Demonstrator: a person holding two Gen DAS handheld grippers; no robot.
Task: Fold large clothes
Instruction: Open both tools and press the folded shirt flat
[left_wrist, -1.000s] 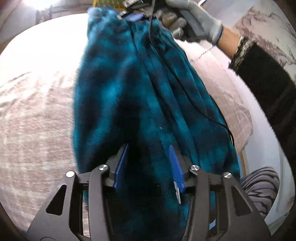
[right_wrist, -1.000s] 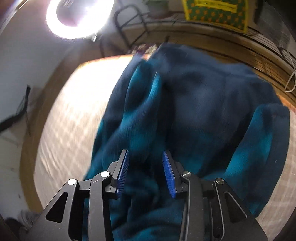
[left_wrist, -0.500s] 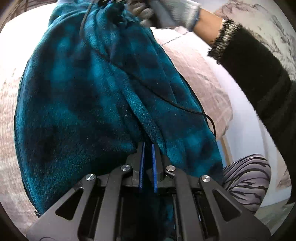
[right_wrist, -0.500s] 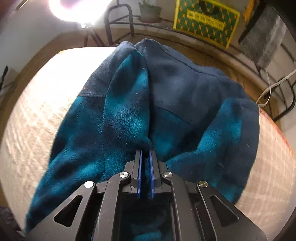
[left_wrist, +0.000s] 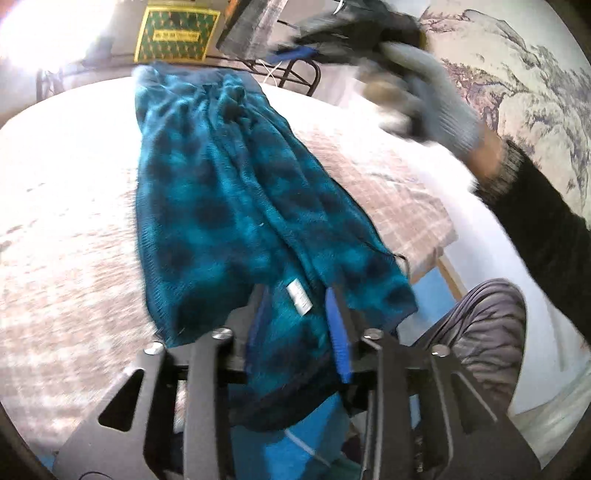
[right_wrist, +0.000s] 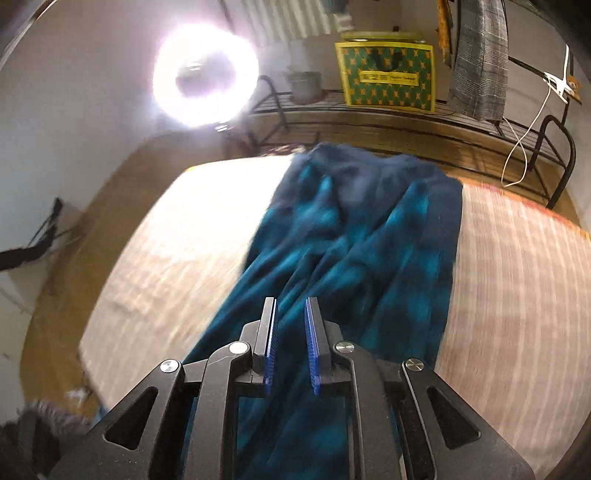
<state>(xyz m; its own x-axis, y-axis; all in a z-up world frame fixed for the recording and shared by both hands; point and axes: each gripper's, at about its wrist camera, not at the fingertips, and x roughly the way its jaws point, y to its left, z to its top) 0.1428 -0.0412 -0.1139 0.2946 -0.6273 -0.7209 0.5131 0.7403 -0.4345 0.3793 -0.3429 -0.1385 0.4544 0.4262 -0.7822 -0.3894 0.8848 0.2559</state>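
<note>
Both tongs parted — fleece garment (left_wrist: 221, 192) lying on bed (left_wrist: 66, 229).

A ring light (right_wrist: 205, 74) glares beside a green patterned bag (right_wrist: 386, 75) on a wire shelf (right_wrist: 369, 110).

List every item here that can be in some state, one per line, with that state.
left gripper: open, garment edge between its fingers
right gripper: open, above the garment
teal fleece garment: laid lengthwise on the bed, wrinkled, near end hanging over the edge
ring light: on
</note>
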